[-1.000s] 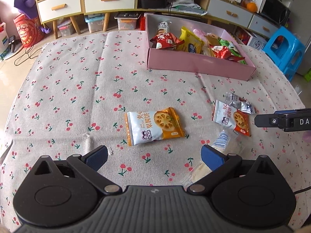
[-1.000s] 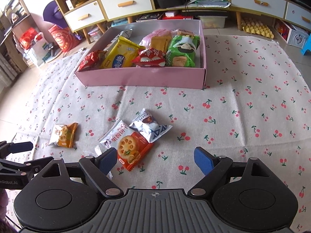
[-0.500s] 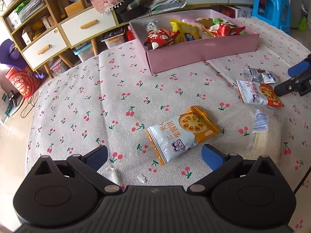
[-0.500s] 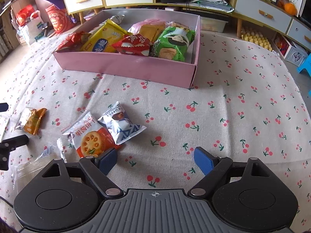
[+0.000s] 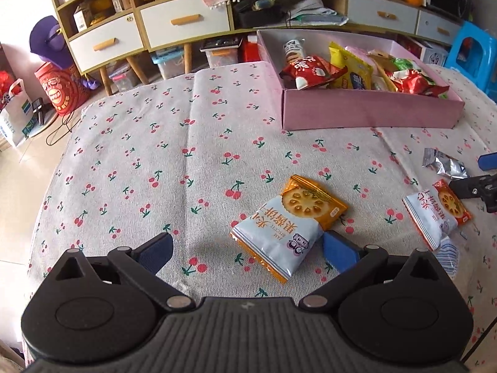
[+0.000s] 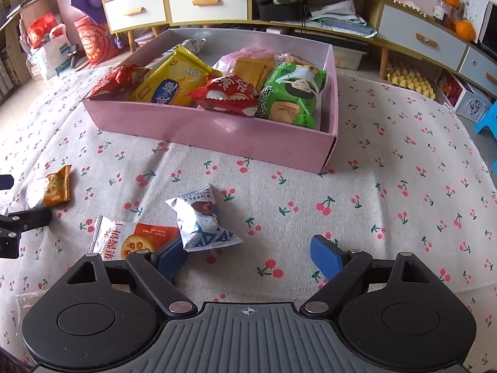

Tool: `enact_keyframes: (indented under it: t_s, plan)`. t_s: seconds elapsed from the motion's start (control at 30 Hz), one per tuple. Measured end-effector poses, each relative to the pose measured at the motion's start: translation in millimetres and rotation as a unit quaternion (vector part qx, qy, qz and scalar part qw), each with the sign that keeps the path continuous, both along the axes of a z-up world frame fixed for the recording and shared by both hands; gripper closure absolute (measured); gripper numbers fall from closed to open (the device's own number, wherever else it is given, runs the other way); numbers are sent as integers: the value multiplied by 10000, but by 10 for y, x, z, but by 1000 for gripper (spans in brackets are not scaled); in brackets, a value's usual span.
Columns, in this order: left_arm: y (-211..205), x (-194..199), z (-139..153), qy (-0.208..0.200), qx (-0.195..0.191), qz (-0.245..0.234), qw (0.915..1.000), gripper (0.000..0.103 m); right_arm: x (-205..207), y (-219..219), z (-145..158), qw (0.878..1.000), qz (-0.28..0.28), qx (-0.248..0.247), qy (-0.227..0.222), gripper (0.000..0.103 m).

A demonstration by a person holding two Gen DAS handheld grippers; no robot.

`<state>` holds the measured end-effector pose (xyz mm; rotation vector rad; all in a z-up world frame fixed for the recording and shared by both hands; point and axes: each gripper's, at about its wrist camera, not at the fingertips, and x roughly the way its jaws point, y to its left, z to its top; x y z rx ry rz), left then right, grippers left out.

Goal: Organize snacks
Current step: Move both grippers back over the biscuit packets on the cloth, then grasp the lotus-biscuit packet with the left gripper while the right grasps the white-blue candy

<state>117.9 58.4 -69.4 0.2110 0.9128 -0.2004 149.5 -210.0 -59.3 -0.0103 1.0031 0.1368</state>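
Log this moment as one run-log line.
left gripper: open, nearing orange biscuit pack | right gripper: open, beside silver truffle pack | pink box: holds snacks | red biscuit pack: on cloth

Three loose packets on cherry cloth: two orange-white biscuit packs (image 5: 290,225) (image 6: 136,241), one silver truffle (image 6: 202,222); pink box (image 6: 217,130) crammed with snacks.

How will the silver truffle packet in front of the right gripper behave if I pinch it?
The silver truffle packet looks puffed and crinkled, so probably light and squashy. Its glossy foil may slip between the fingers. Flat sealed ends suggest it won't roll.
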Motion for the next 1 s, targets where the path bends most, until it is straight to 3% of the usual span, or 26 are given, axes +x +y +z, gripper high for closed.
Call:
enact_keyframes:
  t_s: [0.2, 0.47, 0.67, 0.83, 1.0]
  plan:
    - [47, 35, 12, 60, -229, 101, 9997, 12, 27, 27, -11, 9999, 9, 1, -104, 15]
    - [-23, 31, 51, 78, -339, -118, 9993, 42, 41, 94, -2, 9999, 12, 3, -169, 19]
    - [-45, 31, 64, 115, -356, -202, 9991, 53, 37, 146, 31, 9998, 51, 92, -156, 36]
    - [-25, 47, 74, 166, -420, -82, 9989, 56, 21, 213, 75, 9997, 187, 133, -132, 66]
    - [-3, 73, 101, 222, -452, 80, 9987, 57, 41, 178, 125, 9997, 38, 241, -40, 68]
